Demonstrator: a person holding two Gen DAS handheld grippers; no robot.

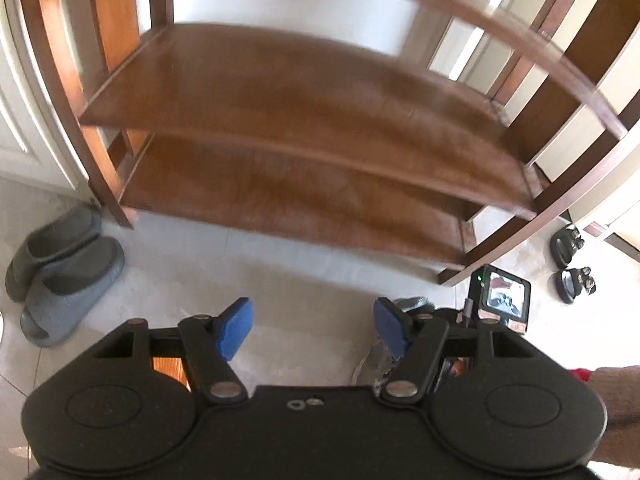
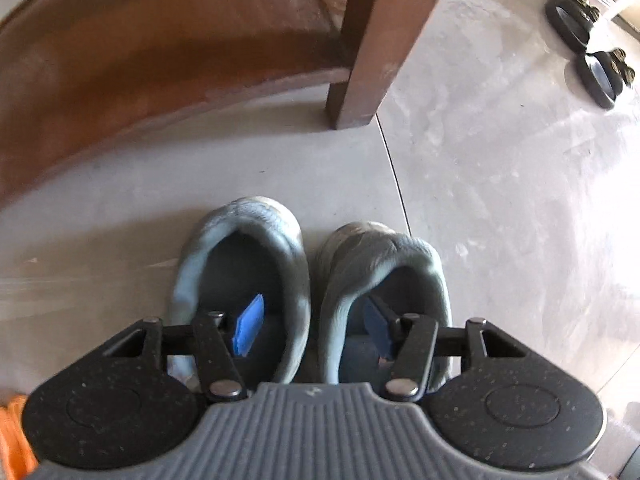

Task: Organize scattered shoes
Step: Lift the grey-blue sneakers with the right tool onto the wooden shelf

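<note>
A pair of grey shoes (image 2: 276, 280) stands side by side on the floor in front of the wooden shoe rack (image 2: 120, 60). My right gripper (image 2: 314, 330) is open, with one blue finger inside the left shoe's opening and the other inside the right shoe's opening, straddling their adjoining walls. My left gripper (image 1: 314, 330) is open and empty, held above the floor facing the rack's shelves (image 1: 288, 92). A pair of grey slippers (image 1: 60, 272) lies at the rack's left leg. A pair of black sandals (image 1: 570, 264) lies at its right, also in the right wrist view (image 2: 588, 44).
The rack's front right leg (image 2: 376, 40) stands just beyond the grey shoes. White door panels (image 1: 24, 112) are left of the rack. The right gripper's body with its small screen (image 1: 502, 300) shows low right in the left wrist view. Pale tiled floor (image 2: 500, 200) spreads right.
</note>
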